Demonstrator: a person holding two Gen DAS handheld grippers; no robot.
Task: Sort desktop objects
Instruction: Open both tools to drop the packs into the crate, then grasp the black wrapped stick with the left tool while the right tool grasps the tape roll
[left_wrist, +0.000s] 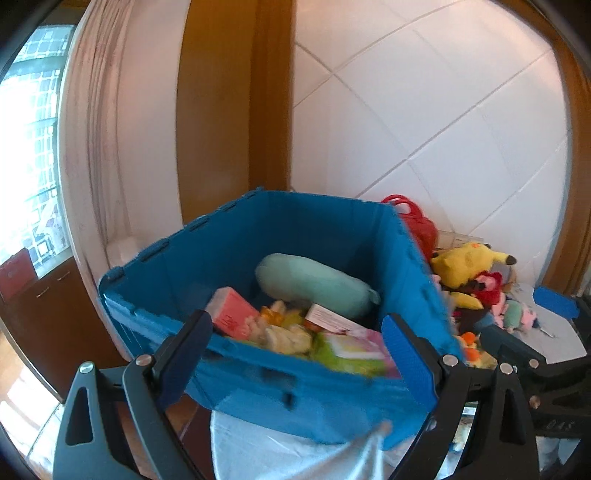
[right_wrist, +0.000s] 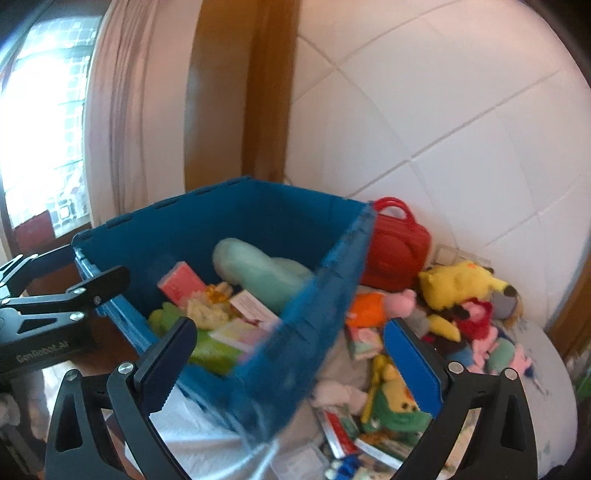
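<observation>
Both the left hand-held gripper (left_wrist: 295, 354) and the right hand-held gripper (right_wrist: 291, 362) gape wide, empty. The blue crate (left_wrist: 258, 384) blurs on the tabletop (right_wrist: 546, 369), hiding part of the toy pile (right_wrist: 454, 306).

Left gripper (left_wrist: 297, 354) gapes wide, empty, before blue crate (left_wrist: 295, 387) holding a mint plush (left_wrist: 314, 284)

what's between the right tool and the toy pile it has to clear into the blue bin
Nothing visible blocks it. The right tool hangs open and empty above the toy pile; the blue bin sits just left, its wall bordering the pile.
</observation>
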